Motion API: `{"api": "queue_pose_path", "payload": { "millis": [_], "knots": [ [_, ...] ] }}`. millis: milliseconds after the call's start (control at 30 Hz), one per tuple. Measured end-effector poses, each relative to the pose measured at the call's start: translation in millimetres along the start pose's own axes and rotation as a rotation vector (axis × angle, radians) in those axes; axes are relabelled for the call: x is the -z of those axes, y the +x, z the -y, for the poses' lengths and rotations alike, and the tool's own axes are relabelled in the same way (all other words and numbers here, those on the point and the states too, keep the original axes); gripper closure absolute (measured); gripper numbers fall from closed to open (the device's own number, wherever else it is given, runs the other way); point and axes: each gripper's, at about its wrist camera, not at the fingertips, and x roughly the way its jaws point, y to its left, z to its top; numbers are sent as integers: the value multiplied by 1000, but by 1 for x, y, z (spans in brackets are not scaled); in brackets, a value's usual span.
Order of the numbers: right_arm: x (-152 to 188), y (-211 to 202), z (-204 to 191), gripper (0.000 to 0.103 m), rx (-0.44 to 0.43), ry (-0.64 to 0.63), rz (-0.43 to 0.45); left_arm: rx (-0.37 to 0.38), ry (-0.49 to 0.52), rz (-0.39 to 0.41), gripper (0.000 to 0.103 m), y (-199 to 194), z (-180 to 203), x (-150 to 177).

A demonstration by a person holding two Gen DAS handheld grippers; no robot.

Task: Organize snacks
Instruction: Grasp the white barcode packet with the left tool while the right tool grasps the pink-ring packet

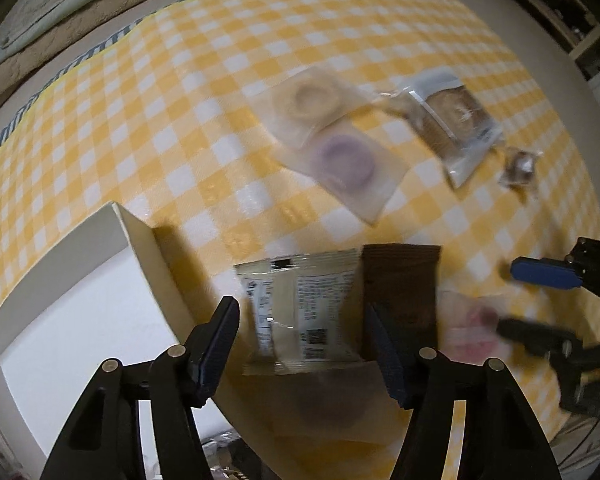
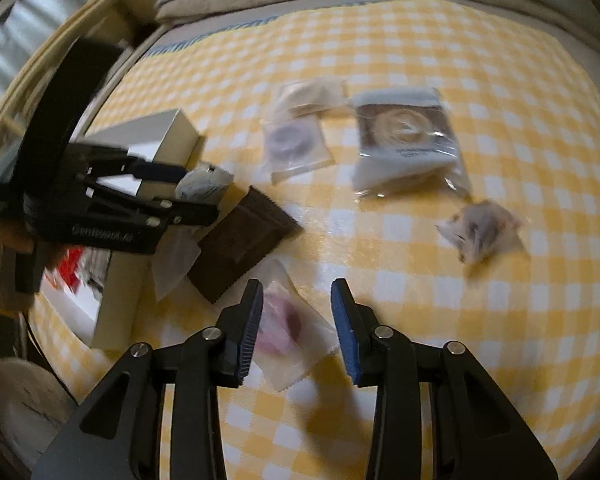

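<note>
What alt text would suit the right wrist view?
The right gripper hangs over a clear packet with a pink ring, jaws open either side of it, on a yellow checked cloth. At left, the left gripper has a white packet between its fingers, beside a brown packet and a white box. More packets lie beyond.

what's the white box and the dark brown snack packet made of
White box: looks like matte cardboard, with thin, flat, straight walls and no shine. Dark brown packet: probably plastic or foil film with a dull finish; its zigzag crimped end suggests a sealed wrapper, though blur hides detail.
</note>
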Motion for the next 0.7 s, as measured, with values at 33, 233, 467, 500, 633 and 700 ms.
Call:
{"api": "queue_pose_path", "payload": {
  "millis": [33, 233, 467, 500, 633, 700],
  "knots": [
    [0, 4, -2, 54, -9, -13, -6, 1, -3, -2, 43, 0, -1, 0],
    [3, 25, -12, 38, -31, -67, -49, 1, 5, -1, 44, 6, -1, -4],
    [18, 29, -25, 36, -12, -190, -146, -6, 34, -16, 58, 15, 2, -5],
    [21, 29, -27, 36, -4, -209, -156, -10, 38, -15, 58, 16, 3, -5],
    [26, 32, -38, 39, 74, -270, -168, -31, 35, -6, 60, 18, 5, -5],
    [27, 34, -46, 42, 109, -306, -169, -40, 33, 3, 61, 18, 6, -5]
  ]
}}
